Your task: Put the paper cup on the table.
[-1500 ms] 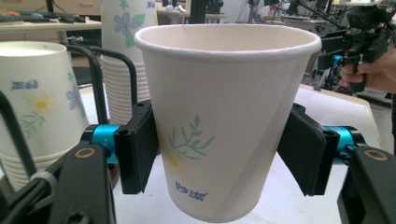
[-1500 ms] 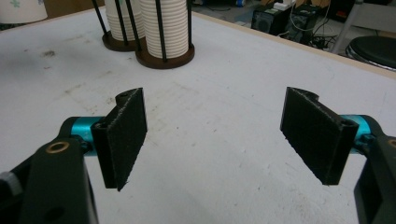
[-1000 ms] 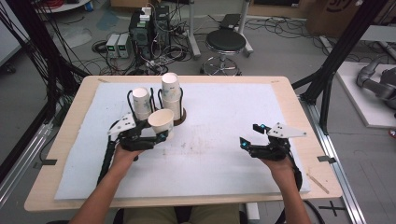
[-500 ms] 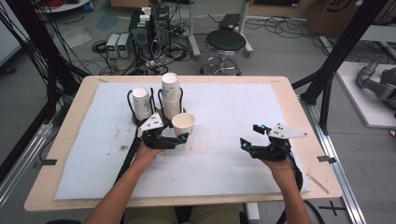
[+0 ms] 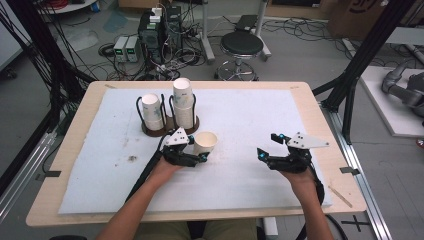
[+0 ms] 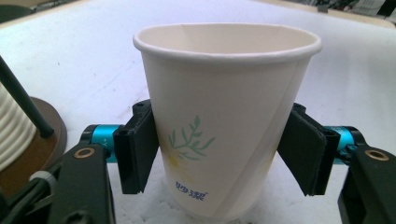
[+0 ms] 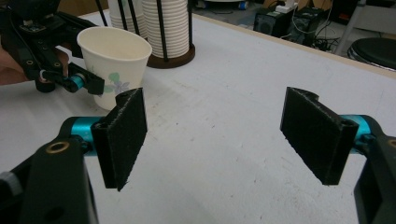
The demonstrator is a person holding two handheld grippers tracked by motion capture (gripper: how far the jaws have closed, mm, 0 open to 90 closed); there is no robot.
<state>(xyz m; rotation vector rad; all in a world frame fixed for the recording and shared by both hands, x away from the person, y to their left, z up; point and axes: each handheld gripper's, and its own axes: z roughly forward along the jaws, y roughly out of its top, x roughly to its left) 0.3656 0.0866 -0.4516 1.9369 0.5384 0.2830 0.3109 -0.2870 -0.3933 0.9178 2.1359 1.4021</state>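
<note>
Cup point(image 6: 219, 126) stands upright at frame centre on the white surface point(image 5: 250, 125), left gripper point(image 5: 200, 156) fingers point(image 6: 135, 151) clamping its sides to steady it; right gripper point(image 5: 272, 146) waits open at lower right, empty

The left gripper point(image 5: 203, 156) sits near the table's middle, its forearm reaching in from the bottom at a slant, jaws pointing right and closed against the sides of a paper cup point(image 6: 224, 116). The right gripper point(image 5: 270, 146) rests well to the right, wrist straight, jaws spread wide with nothing between them.
</note>
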